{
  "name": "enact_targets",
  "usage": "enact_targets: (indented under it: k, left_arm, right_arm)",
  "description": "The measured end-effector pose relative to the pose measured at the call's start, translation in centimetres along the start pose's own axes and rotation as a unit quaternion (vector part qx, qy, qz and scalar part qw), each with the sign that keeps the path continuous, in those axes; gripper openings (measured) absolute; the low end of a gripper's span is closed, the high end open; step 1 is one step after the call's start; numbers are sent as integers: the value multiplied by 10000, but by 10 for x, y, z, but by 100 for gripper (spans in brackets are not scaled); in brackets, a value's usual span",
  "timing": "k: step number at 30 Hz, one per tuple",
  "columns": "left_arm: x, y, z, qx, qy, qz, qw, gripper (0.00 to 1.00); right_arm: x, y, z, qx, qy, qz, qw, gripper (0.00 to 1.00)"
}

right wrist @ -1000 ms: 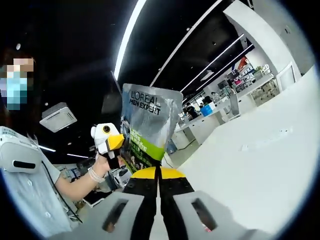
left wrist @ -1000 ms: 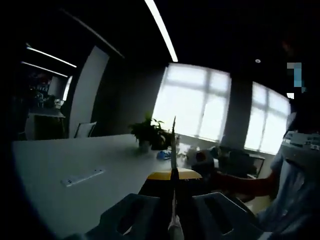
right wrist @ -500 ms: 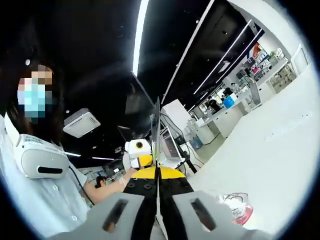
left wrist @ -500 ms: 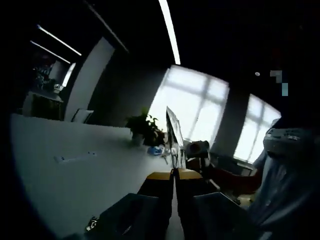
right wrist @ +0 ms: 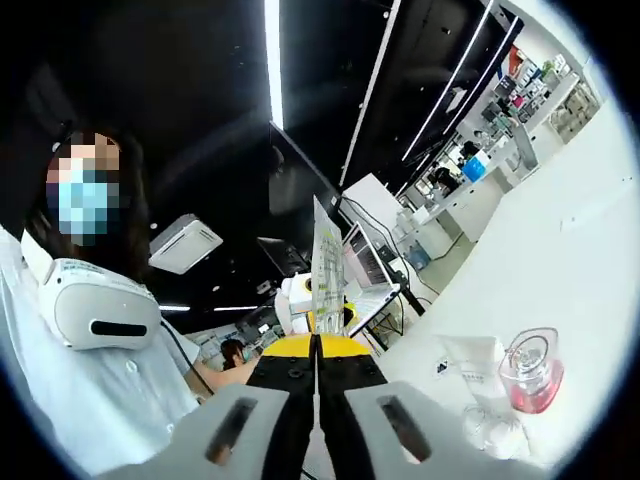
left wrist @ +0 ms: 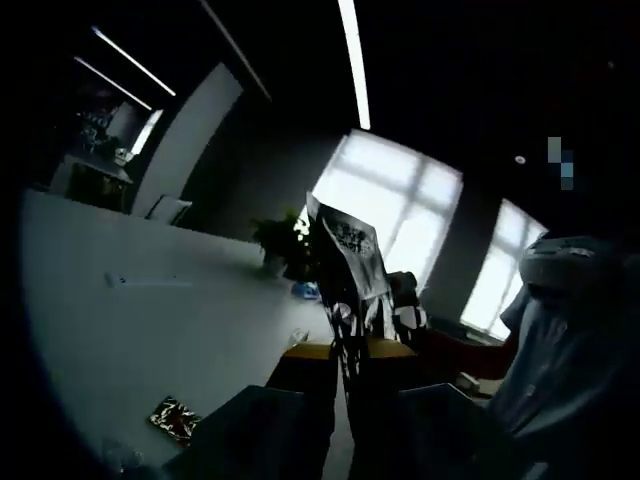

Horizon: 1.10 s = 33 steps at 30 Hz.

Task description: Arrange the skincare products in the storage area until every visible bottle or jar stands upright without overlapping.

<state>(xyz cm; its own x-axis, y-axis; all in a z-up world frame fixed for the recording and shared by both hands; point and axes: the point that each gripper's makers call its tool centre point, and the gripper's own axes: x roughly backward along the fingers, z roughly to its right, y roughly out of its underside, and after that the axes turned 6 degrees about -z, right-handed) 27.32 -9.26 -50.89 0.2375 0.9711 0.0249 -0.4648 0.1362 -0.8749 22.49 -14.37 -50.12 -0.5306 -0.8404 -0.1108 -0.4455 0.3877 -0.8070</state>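
Left gripper [left wrist: 345,365]: its jaws are rising from the bottom of the left gripper view and pressing together on the lower edge of a flat sachet [left wrist: 350,270], holding it up above the table [left wrist: 150,330].
Right gripper [right wrist: 316,352]: its yellow-tipped jaws are closing together on the same sachet [right wrist: 327,265], which is showing edge-on here as a thin, pale, upright strip.
Sachet: it is hanging in the air between the two grippers, well above the table, its printed face turning toward the left gripper view; the print is too dark to read.
Small packet [left wrist: 175,417]: a dark, patterned packet is lying flat on the table near its close edge, apart from the held sachet.
Glass bottle [right wrist: 530,372]: a clear bottle with pink liquid is standing upright on the white table [right wrist: 560,270] near its close edge.
White tube [right wrist: 478,362]: it is lying flat just beside the bottle, toward the gripper.
Clear lid or jar [right wrist: 490,432]: a small transparent round item is sitting close to the tube; I cannot tell exactly what it is.
Person [right wrist: 90,340]: in a light shirt, standing beside the table.
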Motion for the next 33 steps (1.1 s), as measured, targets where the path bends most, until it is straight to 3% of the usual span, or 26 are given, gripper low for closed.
enact_targets:
  k: [5, 10, 15, 17, 21, 24, 27, 31, 33]
  left_arm:
    - [8, 10, -4, 452, -4, 93, 9989, 0]
    - [16, 29, -18, 968, -290, 17, 9949, 0]
    - [23, 43, -11, 1323, -288, 30, 9908, 0]
    - [26, 49, -9, 1587, -237, 100, 9870, 0]
    - [29, 62, -13, 1603, -372, 17, 9864, 0]
    - [31, 72, -18, 1775, -469, -23, 9830, 0]
    - [32, 83, -26, 1867, -609, -116, 9805, 0]
    - [33, 100, -39, 2143, -784, -256, 9733, 0]
    - [36, 106, -44, 2292, -851, -252, 9693, 0]
  right_arm:
    - [-1, 17, 15, -282, 441, -155, 9985, 1]
    - [-5, 37, 26, -604, 710, -313, 9952, 1]
    - [-9, 56, 38, -741, 1154, -507, 9893, 1]
    - [-12, 64, 46, -718, 1400, -560, 9860, 1]
    - [-17, 85, 56, -414, 1707, -1048, 9788, 1]
    - [-20, 93, 63, -361, 1871, -1202, 9743, 2]
    - [-15, 102, 74, -176, 2163, -1515, 9643, 6]
    - [-5, 116, 90, 270, 2650, -2036, 9421, 9]
    - [-2, 121, 93, 332, 2710, -2158, 9375, 9]
